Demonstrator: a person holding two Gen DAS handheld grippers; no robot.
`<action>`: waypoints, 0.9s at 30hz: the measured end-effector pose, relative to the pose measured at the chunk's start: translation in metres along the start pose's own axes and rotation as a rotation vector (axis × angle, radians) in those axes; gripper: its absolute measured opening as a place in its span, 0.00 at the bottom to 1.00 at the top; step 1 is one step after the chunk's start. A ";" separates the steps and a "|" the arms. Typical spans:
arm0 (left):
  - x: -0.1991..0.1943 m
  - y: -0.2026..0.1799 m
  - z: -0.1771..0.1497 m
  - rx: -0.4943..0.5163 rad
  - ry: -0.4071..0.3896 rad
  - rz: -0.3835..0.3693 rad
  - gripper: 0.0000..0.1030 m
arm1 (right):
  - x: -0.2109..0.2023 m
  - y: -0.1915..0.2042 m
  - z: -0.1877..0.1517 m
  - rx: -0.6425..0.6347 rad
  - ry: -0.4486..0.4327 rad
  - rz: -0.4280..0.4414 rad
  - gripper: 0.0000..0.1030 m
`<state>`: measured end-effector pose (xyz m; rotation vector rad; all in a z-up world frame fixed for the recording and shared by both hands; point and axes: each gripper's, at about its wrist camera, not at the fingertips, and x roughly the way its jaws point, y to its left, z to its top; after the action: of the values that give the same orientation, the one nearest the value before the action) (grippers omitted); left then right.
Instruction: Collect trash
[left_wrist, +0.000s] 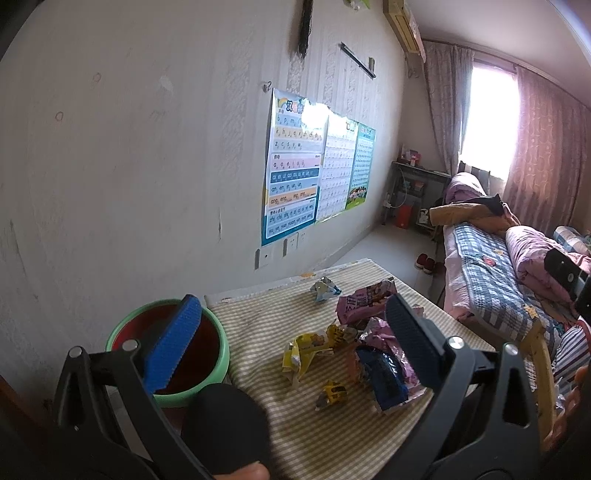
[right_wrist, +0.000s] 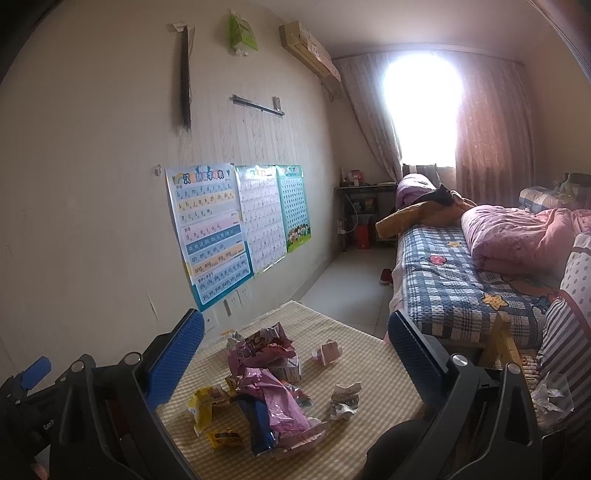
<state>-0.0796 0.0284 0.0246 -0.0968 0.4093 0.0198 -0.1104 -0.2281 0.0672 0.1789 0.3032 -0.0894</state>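
Looks like nothing has been picked up yet. Both the left gripper (left_wrist: 291, 332) and the right gripper (right_wrist: 295, 354) hover over the table (right_wrist: 369, 354) with fingers spread wide and empty. The wrappers (right_wrist: 266, 373) sit piled mid-table, with a crumpled paper scrap (right_wrist: 345, 400) at about 3 o'clock of the pile and a yellow wrapper (left_wrist: 308, 345) on its near-left side. The green bin (left_wrist: 218, 347) is off the table's edge at 9 o'clock. Next I'd drop onto one wrapper, pinch it, and carry it left to the bin.
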 end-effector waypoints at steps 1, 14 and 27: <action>0.000 0.000 0.000 -0.001 0.001 0.001 0.95 | 0.000 -0.001 -0.001 0.000 0.001 0.000 0.93; 0.002 0.003 -0.001 -0.005 0.006 0.001 0.95 | 0.000 -0.005 -0.003 -0.001 0.012 -0.001 0.93; 0.028 0.004 -0.011 0.011 0.065 0.014 0.95 | 0.035 -0.004 -0.010 -0.031 0.063 -0.005 0.93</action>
<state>-0.0582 0.0309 0.0028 -0.0838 0.4752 0.0281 -0.0807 -0.2321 0.0463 0.1506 0.3673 -0.0846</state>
